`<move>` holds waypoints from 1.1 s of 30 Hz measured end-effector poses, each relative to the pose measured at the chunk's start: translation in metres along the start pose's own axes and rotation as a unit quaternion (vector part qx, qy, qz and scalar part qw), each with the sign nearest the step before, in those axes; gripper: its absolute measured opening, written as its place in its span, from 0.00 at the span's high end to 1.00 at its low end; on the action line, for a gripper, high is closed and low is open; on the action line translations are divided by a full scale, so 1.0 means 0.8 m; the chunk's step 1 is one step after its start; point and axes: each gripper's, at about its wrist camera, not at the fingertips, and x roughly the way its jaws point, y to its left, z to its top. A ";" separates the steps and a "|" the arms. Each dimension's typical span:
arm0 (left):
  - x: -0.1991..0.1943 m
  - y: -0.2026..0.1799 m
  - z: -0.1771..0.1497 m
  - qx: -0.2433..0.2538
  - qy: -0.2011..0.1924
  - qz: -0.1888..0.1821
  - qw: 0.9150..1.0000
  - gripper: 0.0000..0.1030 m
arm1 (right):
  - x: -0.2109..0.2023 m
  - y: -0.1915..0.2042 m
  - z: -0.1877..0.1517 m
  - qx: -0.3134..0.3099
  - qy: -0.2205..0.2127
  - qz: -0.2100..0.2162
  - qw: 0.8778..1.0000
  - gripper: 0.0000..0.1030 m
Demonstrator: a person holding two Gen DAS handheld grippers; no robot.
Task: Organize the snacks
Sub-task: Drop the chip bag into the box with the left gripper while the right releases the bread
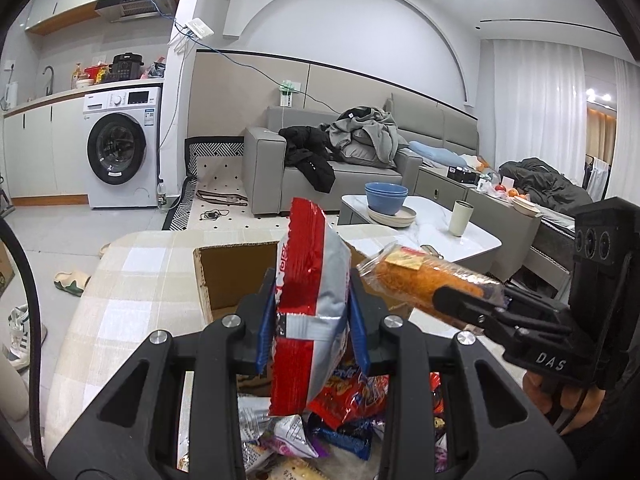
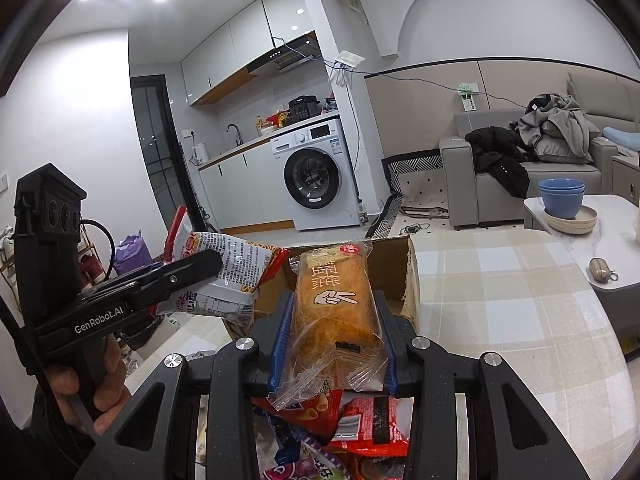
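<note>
Gripping a red-and-silver snack bag point(image 1: 308, 304), my left claw point(image 1: 312, 312) has its blue-padded fingers point(image 1: 265, 332) pressed in on both sides of the packet, which stands upright between them with its red crimped top pointing up. My right claw point(image 2: 334, 328) is closed the same way around a clear-wrapped orange cake roll point(image 2: 334, 300), the wrapper's printed face with a V-sign hand turned up toward the camera. Both snacks are lifted above the pile of loose snack packets point(image 2: 340, 432) lying near me on the checked tablecloth point(image 2: 500, 300). Just beyond them sits an open cardboard box point(image 1: 236, 276). From the left wrist view, the right claw with its cake roll is to the right of the bag, close but not touching. Farther right stands a marble coffee table point(image 1: 432, 232) with stacked blue bowls point(image 1: 385, 197).
</note>
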 end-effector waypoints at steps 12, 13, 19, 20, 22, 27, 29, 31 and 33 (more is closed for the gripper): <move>0.031 0.013 0.015 -0.011 0.007 0.002 1.000 0.73 | 0.037 0.006 0.007 -0.001 0.022 -0.003 1.000 0.64; 0.037 0.015 0.018 -0.010 0.008 0.004 1.000 0.73 | 0.042 0.006 0.008 -0.001 0.024 -0.003 1.000 0.64; 0.086 0.022 0.031 -0.005 0.029 0.023 0.999 0.72 | 0.066 0.006 0.005 0.000 0.049 -0.004 0.999 0.64; 0.094 0.025 0.032 -0.006 0.032 0.028 0.999 0.72 | 0.067 0.008 0.004 -0.004 0.049 -0.005 0.999 0.63; 0.106 0.033 0.029 -0.014 0.040 0.035 0.998 0.72 | 0.065 0.006 0.003 -0.008 0.042 -0.010 0.999 0.52; 0.116 0.047 0.030 -0.021 0.049 0.038 0.998 0.53 | 0.051 0.007 0.007 -0.022 0.029 -0.014 0.999 0.48; 0.114 0.048 0.028 -0.016 0.049 0.043 0.998 0.32 | 0.046 0.004 0.008 -0.020 0.027 -0.013 0.999 0.36; 0.108 0.047 0.025 -0.012 0.042 0.050 0.998 0.20 | 0.041 0.001 0.007 -0.014 0.026 -0.008 1.000 0.27; 0.102 0.045 0.020 -0.015 0.048 0.046 0.998 0.18 | 0.036 -0.001 0.005 -0.013 0.028 -0.004 1.000 0.19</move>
